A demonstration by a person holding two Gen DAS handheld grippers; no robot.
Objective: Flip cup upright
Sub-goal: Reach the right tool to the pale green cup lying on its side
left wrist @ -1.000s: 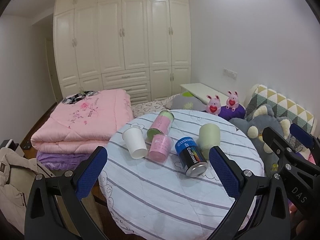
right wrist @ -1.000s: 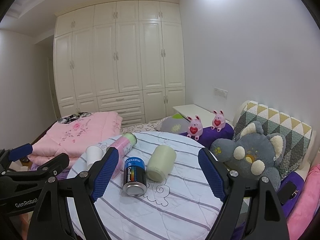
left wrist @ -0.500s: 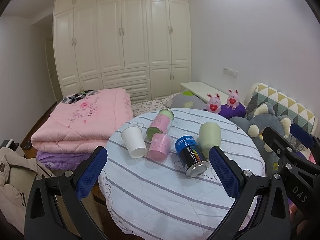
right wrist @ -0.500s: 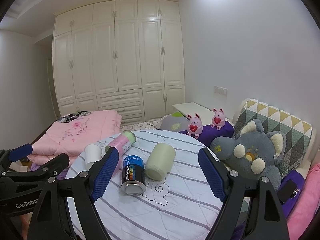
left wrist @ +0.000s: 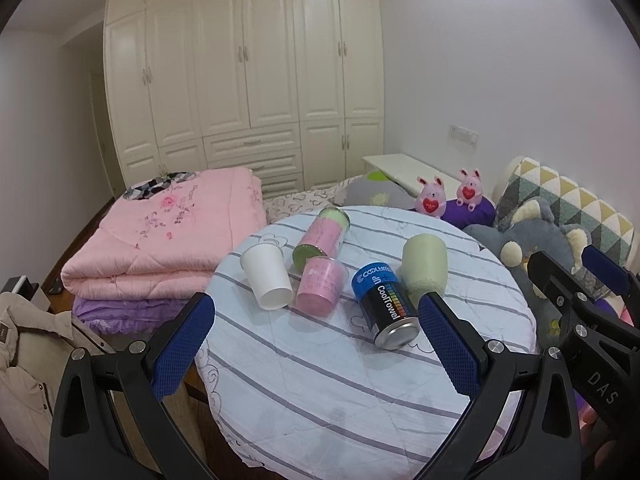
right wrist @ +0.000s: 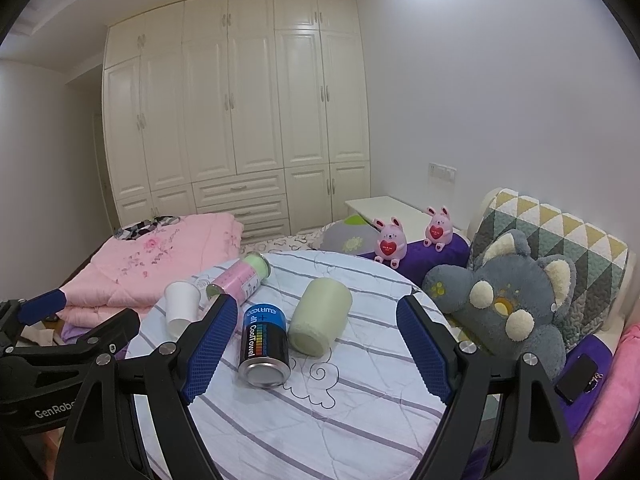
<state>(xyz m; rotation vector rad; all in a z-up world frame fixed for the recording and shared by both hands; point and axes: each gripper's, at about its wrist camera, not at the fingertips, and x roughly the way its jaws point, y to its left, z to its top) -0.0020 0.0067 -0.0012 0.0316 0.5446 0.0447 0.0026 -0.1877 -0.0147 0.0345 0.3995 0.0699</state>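
On my far left a folded pink quilt (left wrist: pixel 160 240) lies on the bed, beside the round table (left wrist: pixel 320 380) with its striped cloth. Going right across the tabletop, I see a white paper cup (left wrist: pixel 266 278) on its side, mouth toward me. Just beside it lies a pink cup (left wrist: pixel 320 288), also tipped over, its far end meeting a pink-and-green can (left wrist: pixel 322 236) that lies behind it. Next comes a blue-and-black can (left wrist: pixel 386 306) marked CoolTowel, on its side, metal end facing me. Right of that, touching or nearly so, lies a pale green cup (left wrist: pixel 424 264), mouth toward me in the right wrist view (right wrist: pixel 318 318).

My left gripper (left wrist: pixel 316 348) hangs over the near edge of the table, jaws spread wide with nothing between the blue pads (left wrist: pixel 182 344). My right gripper (right wrist: pixel 316 348) is likewise wide apart and holds nothing; the blue can (right wrist: pixel 264 342) and green cup sit framed between its fingers, ahead of them and untouched.

Further right, two pink bunny toys (right wrist: pixel 390 244) sit on a purple cushion (right wrist: pixel 432 252), and a grey plush (right wrist: pixel 508 300) leans against a triangle-patterned pillow (right wrist: pixel 560 232).
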